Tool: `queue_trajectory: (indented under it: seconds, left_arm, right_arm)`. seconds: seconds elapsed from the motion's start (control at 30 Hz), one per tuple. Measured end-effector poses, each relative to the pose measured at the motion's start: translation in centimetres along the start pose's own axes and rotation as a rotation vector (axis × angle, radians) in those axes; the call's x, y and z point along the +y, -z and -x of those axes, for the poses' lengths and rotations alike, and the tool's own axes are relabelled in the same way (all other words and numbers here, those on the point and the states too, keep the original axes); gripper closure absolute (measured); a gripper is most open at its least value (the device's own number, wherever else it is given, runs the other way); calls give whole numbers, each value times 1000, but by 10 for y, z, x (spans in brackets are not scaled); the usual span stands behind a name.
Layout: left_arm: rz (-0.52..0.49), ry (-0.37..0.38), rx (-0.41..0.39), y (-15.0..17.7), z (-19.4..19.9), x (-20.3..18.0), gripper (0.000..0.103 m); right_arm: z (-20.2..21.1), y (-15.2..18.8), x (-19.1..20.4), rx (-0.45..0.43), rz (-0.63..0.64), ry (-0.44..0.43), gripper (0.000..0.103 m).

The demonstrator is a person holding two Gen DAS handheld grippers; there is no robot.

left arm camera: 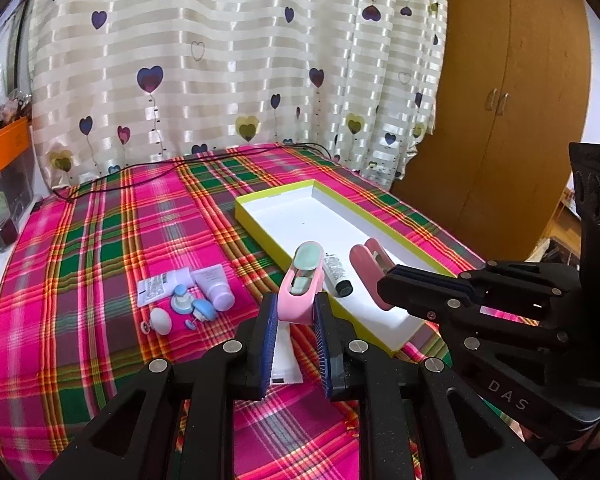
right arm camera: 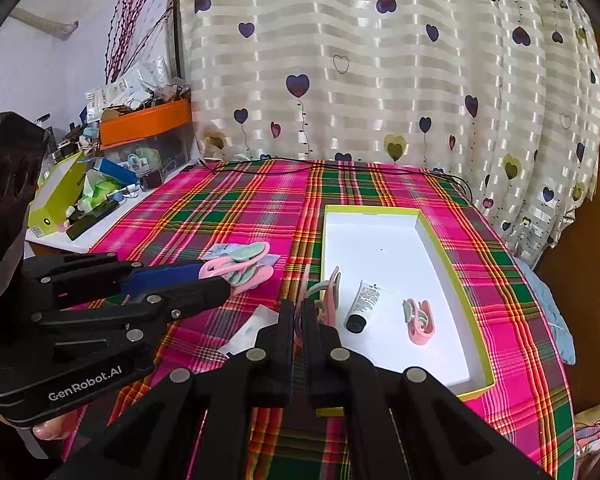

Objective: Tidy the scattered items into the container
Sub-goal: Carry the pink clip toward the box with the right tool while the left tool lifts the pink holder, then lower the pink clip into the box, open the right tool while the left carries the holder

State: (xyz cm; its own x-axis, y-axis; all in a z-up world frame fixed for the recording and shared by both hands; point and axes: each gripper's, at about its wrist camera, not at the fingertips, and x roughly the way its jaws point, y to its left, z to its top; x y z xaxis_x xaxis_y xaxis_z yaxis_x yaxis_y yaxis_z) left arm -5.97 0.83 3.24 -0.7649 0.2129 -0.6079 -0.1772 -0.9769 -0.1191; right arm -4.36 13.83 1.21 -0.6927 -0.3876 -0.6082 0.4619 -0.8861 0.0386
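1. Your left gripper (left arm camera: 296,316) grasps a pink clip (left arm camera: 302,288) by its near end, pinched between the blue pads (left arm camera: 269,336). The clip's green-topped far end juts forward and up, just beside the near left edge of the box (left arm camera: 260,222).
2. Seen from the right wrist, that same clip (right arm camera: 240,266) sits at the tip of the left gripper (right arm camera: 204,276), above the plaid cloth (right arm camera: 228,208) and left of the box (right arm camera: 452,284).
3. Your right gripper (right arm camera: 298,316) is clenched on a second pink clip (right arm camera: 326,294). The jaws stand nearly together, with the clip's pink and grey-green loops sticking out past the fingertips, over the box's near left corner.
4. From the left wrist, the right gripper (left arm camera: 384,286) reaches in from the right, with its clip (left arm camera: 366,264) over the white floor of the box.
5. Inside the box lie a small tube (right arm camera: 366,306) with a black cap and a third pink clip (right arm camera: 420,320), both near the front, well clear of your right fingertips.
6. Still on the cloth, left of your left gripper: a lilac tube (left arm camera: 216,286), a white tube (left arm camera: 160,288), some blue-and-white bits (left arm camera: 188,304) and a white egg-shaped piece (left arm camera: 161,321), clustered together.
7. A white packet (left arm camera: 284,356) lies on the cloth under your left jaws.
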Motion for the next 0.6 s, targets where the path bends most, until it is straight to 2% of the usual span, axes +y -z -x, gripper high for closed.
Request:
queue_trajectory:
  seconds: [0.6]
  left_arm:
    - [-18, 34, 24, -7, -24, -13, 84]
  right_arm:
    - [-9, 4, -31, 21, -50, 39, 99]
